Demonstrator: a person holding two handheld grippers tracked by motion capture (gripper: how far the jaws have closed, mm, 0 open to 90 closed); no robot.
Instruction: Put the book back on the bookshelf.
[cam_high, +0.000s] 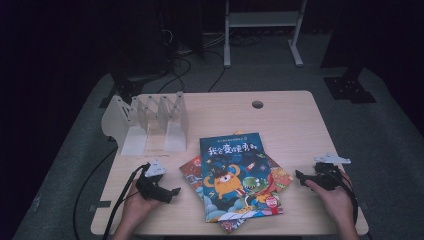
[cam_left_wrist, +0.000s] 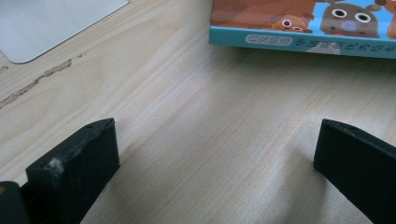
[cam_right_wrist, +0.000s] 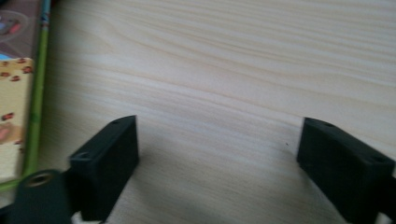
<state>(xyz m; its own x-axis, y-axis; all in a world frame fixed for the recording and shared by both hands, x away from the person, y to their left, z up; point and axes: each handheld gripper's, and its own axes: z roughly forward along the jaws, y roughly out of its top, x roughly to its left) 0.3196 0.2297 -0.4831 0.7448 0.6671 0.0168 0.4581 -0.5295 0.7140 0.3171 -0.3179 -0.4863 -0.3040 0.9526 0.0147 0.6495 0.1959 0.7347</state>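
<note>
Nearest the person, two hands rest low on the wooden bench, one at each side of a pile of picture books. The left hand holds the left tongs with the jaws aimed rightward at the pile's left edge; the right hand holds the right tongs with the jaws aimed leftward at the pile's right edge. Both forearms come in from the bottom edge, angled slightly inward.

The left gripper view gives what the high view cannot: the left tongs are spread wide, bare wood between the jaws, and a book's teal lower border lies ahead of them, not touched. The right gripper view likewise shows the right tongs spread wide over bare wood, with book edges off to the side of one jaw, apart from it.

The high view alone shows the whole pile: a blue-covered book with cartoon monsters on top, others fanned out beneath it, lying at the middle of the bench towards its near edge.

Farther back, at the left rear of the bench, stands a clear expanding book rack, well apart from the pile. A round cable hole sits near the far edge. Beyond it, a white frame stands on the dark floor.
</note>
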